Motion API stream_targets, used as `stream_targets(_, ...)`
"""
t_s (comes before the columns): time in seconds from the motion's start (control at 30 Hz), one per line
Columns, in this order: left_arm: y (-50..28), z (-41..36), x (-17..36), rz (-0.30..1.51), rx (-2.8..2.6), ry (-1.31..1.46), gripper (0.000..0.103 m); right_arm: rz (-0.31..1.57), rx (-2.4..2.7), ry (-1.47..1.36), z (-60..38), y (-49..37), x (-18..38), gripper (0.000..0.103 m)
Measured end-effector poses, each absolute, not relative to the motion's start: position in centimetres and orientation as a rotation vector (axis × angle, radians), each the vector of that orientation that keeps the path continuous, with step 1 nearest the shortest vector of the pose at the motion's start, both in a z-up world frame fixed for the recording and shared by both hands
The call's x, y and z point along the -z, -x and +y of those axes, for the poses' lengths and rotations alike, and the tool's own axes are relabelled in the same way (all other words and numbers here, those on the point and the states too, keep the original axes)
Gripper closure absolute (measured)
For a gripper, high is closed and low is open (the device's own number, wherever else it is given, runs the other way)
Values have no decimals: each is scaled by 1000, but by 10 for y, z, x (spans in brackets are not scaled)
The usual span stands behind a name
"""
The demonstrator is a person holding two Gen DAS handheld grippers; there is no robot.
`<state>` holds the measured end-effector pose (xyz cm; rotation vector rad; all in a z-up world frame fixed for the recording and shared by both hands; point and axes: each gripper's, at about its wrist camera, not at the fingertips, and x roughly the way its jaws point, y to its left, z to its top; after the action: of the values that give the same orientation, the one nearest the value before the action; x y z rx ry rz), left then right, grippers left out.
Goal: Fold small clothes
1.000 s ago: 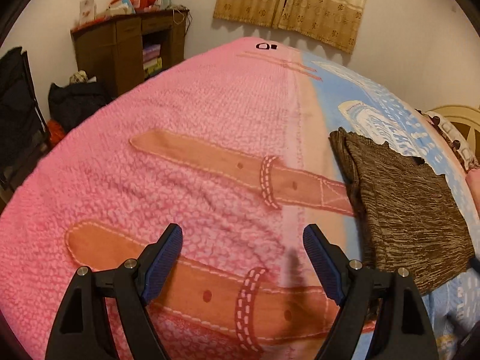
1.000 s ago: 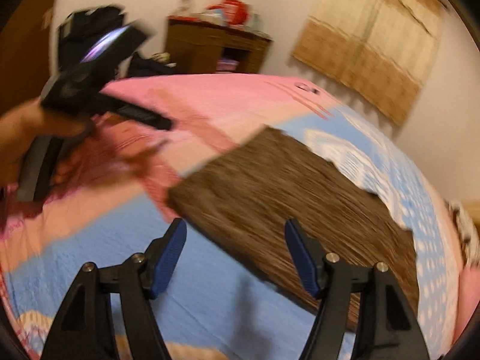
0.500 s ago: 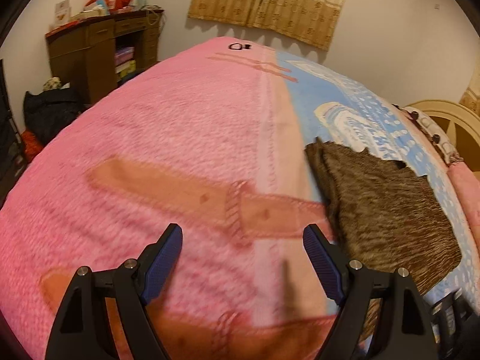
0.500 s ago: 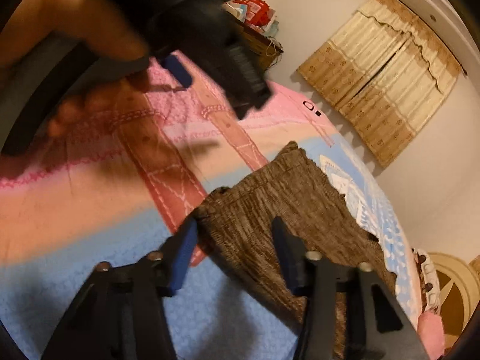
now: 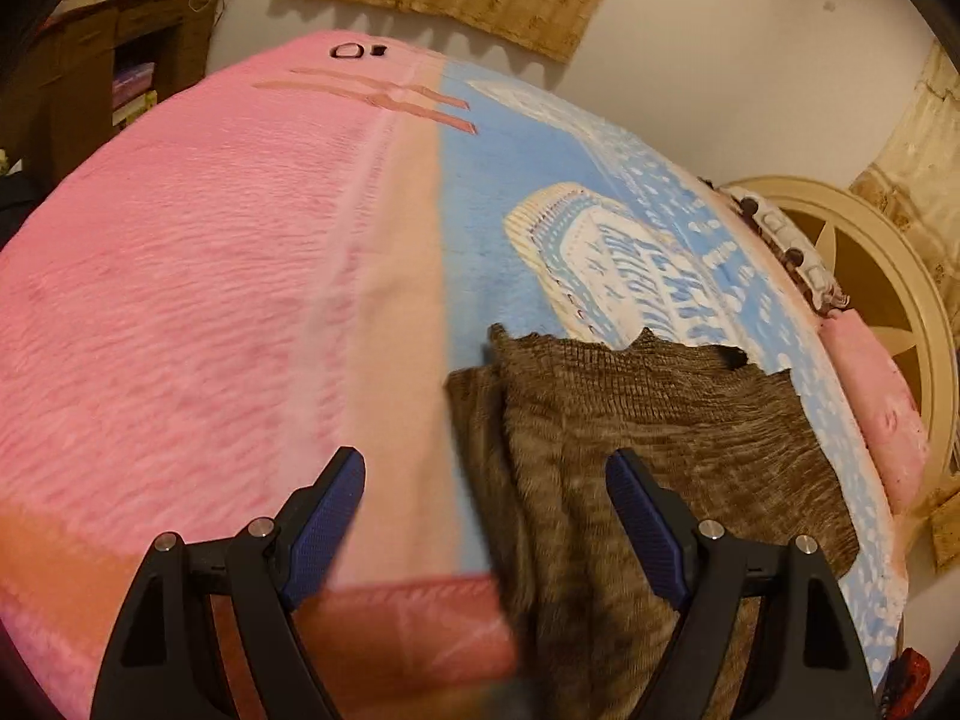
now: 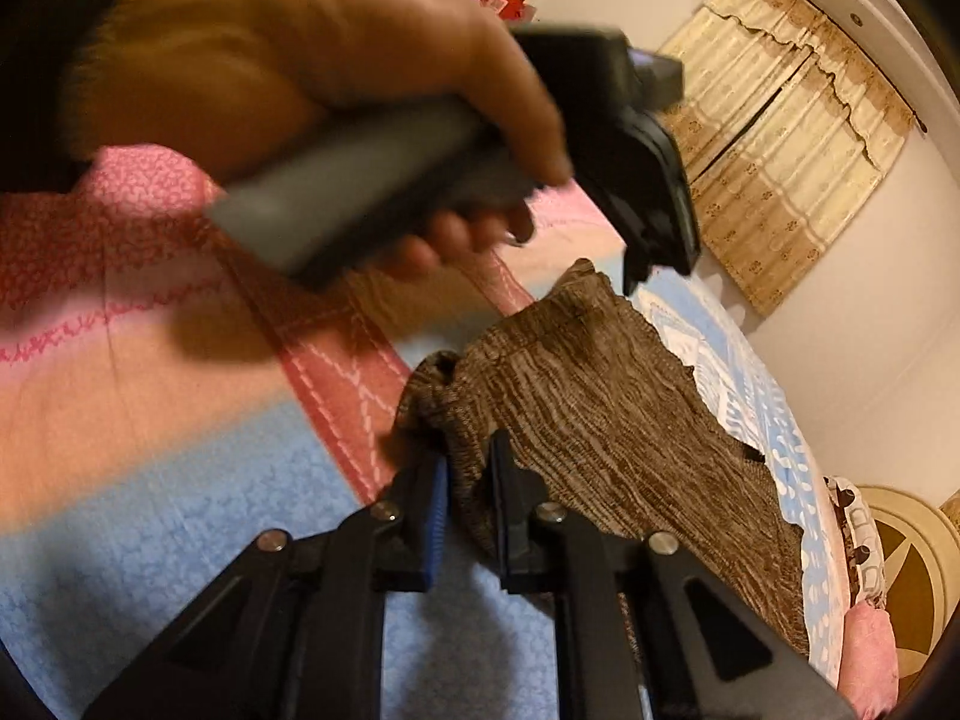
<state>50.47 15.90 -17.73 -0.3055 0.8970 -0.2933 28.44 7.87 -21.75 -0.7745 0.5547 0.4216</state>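
On the blue half of the bed cover point(image 5: 480, 192), just past the seam with the pink half and toward the near edge of the bed, the brown knit garment point(image 5: 630, 420) is lying mostly flat, with one side doubled over in a loose fold. Your left gripper point(image 5: 486, 510) is hovering above that folded side with its blue pads spread wide and nothing between them. Your hand point(image 6: 312, 78) is showing blurred in the right wrist view, wrapped round that tool's handle. Further right, your right gripper point(image 6: 468, 480) is pinching the bunched near corner of the garment, its jaws drawn narrow on the cloth. This knit is looking soft, light and limp, so it is likely going to sag and stretch rather than keep any shape. I would be taking hold at the corners and hems, where the cloth is doubled, and the far left corner looks like the natural place for your free tool
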Motion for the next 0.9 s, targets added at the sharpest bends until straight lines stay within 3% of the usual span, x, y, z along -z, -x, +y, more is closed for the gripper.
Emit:
stream_targets(0.1,-520,147,184,921,295,285,20,565,-429,766,79,-285,217,90)
stream_targets(0.17,-525,144,185,914,275,277,27,569,-432,763,79,-287,217,90)
stream_targets(0.2,-528,142,185,917,270,271,47,572,-435,760,79,-287,216,90)
stream_targets(0.23,-530,140,187,932,280,267,81,574,-437,757,79,-288,215,90)
stream_targets(0.27,-532,140,189,956,317,286,90,579,-444,750,79,-288,214,90)
stream_targets(0.63,-535,142,149,938,368,437,95,556,-500,479,12,-291,149,97)
stream_targets(0.9,-546,61,99,880,465,463,96,551,-394,234,-97,-296,111,97)
